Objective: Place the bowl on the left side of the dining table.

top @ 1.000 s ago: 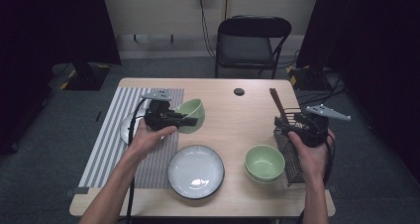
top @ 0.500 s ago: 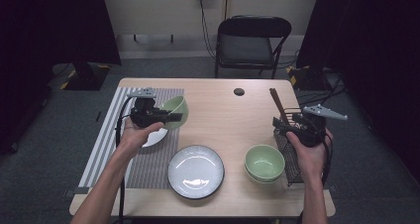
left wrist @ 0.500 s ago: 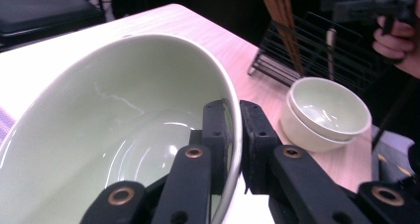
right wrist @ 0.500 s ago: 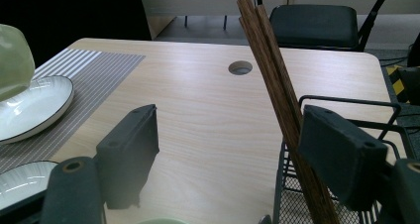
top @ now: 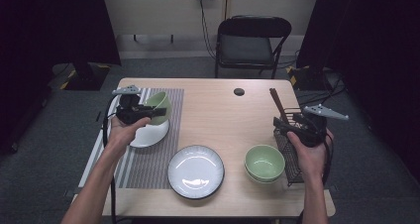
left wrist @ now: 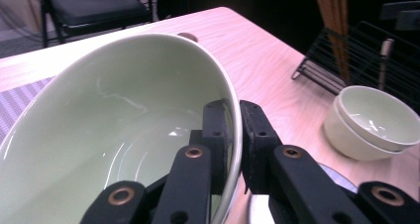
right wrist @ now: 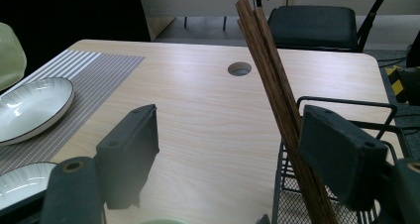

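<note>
A pale green bowl (top: 159, 105) hangs tilted above a white dish (top: 151, 134) on the striped placemat (top: 143, 159). My left gripper (top: 148, 111) is shut on it. In the left gripper view the jaws (left wrist: 236, 122) pinch the bowl's rim (left wrist: 124, 115), one pad inside and one outside. Two stacked green bowls (top: 264, 162) sit at the front right, also seen in the left gripper view (left wrist: 372, 121). My right gripper (top: 289, 126) rests at the black wire rack (top: 289, 157). Its jaws (right wrist: 230, 130) stand open, with the brown chopsticks (right wrist: 275, 90) leaning close to one pad, untouched.
A dark-rimmed white plate (top: 195, 171) lies at the front middle of the wooden table (top: 218, 115). A round cable hole (top: 239, 91) sits near the far edge. A black folding chair (top: 252, 43) stands behind the table. The chopsticks (top: 276, 103) rise out of the rack.
My left gripper has carried the green bowl leftward from mid-table to over the white dish on the placemat, sinking slightly. The right gripper has stayed put.
</note>
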Demonstrator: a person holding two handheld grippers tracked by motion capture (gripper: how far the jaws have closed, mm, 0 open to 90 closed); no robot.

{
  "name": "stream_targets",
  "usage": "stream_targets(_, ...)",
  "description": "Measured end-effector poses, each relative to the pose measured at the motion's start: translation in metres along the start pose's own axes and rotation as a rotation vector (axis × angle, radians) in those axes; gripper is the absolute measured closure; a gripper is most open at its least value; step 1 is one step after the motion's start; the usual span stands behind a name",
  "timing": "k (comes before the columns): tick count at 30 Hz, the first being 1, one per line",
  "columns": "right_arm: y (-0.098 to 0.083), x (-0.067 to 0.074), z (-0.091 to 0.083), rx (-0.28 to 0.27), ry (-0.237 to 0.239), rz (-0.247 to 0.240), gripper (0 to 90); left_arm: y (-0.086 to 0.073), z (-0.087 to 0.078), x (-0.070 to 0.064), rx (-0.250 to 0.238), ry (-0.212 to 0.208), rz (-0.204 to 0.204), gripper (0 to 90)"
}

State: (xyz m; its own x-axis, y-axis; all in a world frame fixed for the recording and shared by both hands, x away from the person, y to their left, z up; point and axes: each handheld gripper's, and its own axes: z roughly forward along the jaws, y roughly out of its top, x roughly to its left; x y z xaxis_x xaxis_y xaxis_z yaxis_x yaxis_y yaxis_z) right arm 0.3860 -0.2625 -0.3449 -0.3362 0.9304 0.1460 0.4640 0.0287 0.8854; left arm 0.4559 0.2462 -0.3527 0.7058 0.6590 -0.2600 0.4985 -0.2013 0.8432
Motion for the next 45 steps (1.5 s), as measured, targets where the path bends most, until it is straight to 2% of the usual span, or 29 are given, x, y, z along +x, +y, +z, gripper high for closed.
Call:
stream_targets(3,0.000,0.000,0.000,-0.002,0.000,0.000,22.9,-0.003,0.000,0.005,0.022,0.053,0.010,82.7)
stream_targets(5,0.000,0.000,0.000,-0.002,-0.002,0.000,22.9,-0.005,-0.001,0.008,0.025,0.059,0.006,82.7)
stream_targets(7,0.000,-0.001,0.000,-0.001,0.000,0.001,22.8,-0.009,-0.003,0.014,0.023,0.071,-0.017,82.6)
stream_targets(10,0.000,0.000,0.000,0.001,0.000,-0.001,22.8,-0.012,-0.004,0.020,0.025,0.116,-0.030,82.7)
stream_targets(15,0.000,0.000,0.000,0.002,-0.002,0.001,22.8,-0.019,-0.006,0.033,0.016,0.202,-0.101,82.8)
stream_targets(17,0.000,-0.001,0.000,0.000,0.000,0.003,22.8,-0.023,-0.006,0.038,0.016,0.213,-0.118,82.9)
stream_targets(20,-0.001,-0.003,0.000,-0.001,-0.004,0.009,22.8,-0.029,-0.004,0.044,0.024,0.240,-0.132,82.8)
stream_targets(23,-0.001,-0.003,-0.001,0.001,-0.006,0.009,22.9,-0.033,-0.001,0.047,0.036,0.276,-0.124,82.8)
stream_targets(29,-0.001,-0.003,0.000,0.003,-0.005,0.010,22.9,-0.043,0.005,0.055,0.053,0.288,-0.138,82.5)
stream_targets(31,-0.001,-0.003,0.000,0.003,-0.005,0.011,22.9,-0.046,0.007,0.057,0.058,0.277,-0.140,82.6)
stream_targets(34,-0.001,-0.004,0.000,0.003,-0.005,0.012,22.9,-0.050,0.010,0.058,0.066,0.263,-0.144,82.4)
stream_targets(39,-0.001,-0.003,0.000,0.005,-0.004,0.008,23.1,-0.055,0.018,0.059,0.082,0.269,-0.144,82.3)
stream_targets(45,-0.001,-0.004,0.000,0.005,-0.008,0.010,23.1,-0.058,0.023,0.058,0.077,0.251,-0.139,82.3)
